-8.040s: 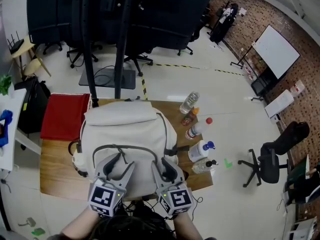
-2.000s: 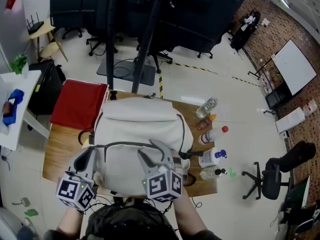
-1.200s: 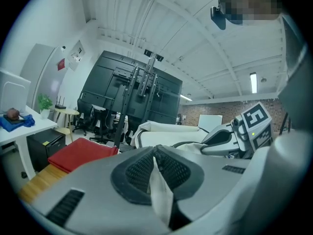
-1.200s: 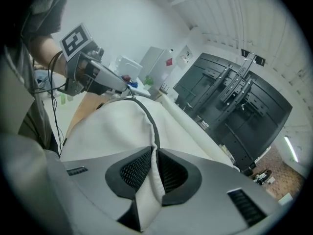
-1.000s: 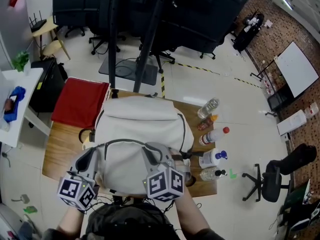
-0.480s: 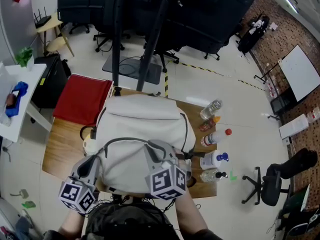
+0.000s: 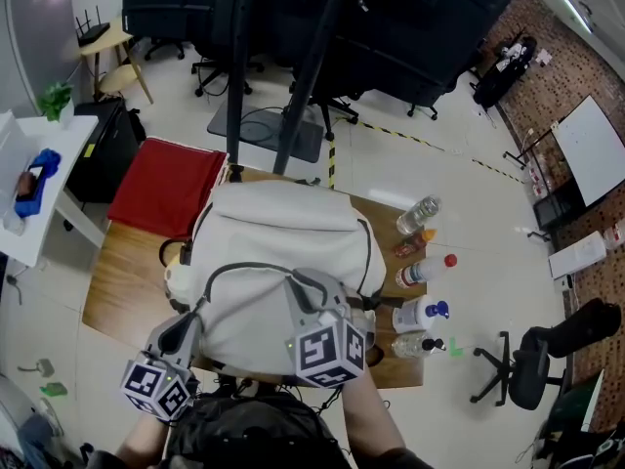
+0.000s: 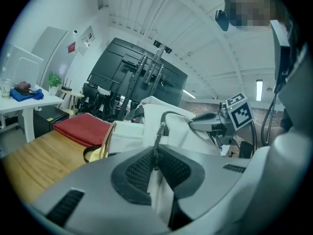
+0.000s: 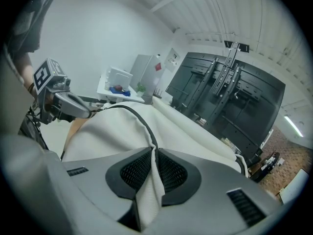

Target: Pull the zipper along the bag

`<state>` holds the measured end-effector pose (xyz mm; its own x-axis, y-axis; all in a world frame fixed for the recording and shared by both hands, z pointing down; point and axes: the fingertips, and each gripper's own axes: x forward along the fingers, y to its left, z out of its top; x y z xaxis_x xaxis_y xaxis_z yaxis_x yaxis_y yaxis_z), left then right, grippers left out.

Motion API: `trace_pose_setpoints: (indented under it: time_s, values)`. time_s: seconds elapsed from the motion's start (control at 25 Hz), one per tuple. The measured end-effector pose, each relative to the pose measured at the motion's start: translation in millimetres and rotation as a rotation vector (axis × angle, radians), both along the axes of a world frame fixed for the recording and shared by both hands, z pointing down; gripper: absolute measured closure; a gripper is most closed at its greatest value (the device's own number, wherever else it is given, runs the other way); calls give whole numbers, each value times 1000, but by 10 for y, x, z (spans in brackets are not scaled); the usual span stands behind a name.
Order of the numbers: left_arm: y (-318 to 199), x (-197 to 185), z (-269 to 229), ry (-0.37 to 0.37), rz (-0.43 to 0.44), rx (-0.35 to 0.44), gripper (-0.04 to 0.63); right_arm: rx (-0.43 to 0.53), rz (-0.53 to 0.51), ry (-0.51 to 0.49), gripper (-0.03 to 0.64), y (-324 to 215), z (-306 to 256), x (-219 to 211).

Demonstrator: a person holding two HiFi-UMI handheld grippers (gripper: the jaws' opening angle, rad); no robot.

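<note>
Since eight seconds back my left gripper (image 8: 155, 156) has slid from the bag's middle out to its left shoulder, so the zip is probably mostly run, though I can't see the track's end. Its jaws are easing apart with the small metal zipper pull (image 8: 159, 131) between the pads. My right gripper (image 9: 154, 153) pinches a fold of the cream fabric backpack (image 7: 278, 247), which lies on the wooden table (image 7: 112, 286) between a red folded cloth (image 7: 166, 184) and clear plastic bottles (image 7: 418, 213). A black office chair (image 7: 532, 355) stands beyond.

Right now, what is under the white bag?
A wooden table, which shows all around the bag. Anything lying directly beneath the bag is covered and cannot be seen.
</note>
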<state>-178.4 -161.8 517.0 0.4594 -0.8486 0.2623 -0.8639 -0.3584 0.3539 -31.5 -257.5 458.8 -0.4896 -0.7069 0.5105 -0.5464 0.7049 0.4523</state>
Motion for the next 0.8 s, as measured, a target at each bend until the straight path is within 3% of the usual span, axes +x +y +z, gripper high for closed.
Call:
trace_pose_setpoints:
  time_s: [0.4,0.8]
  values:
    - [140,29,65,-34,-20,4,549,12,-14,-5,548,20,2,-1]
    - [105,-37,-195,-128,-90,78,513,80,-20,29,541,99,-13,0]
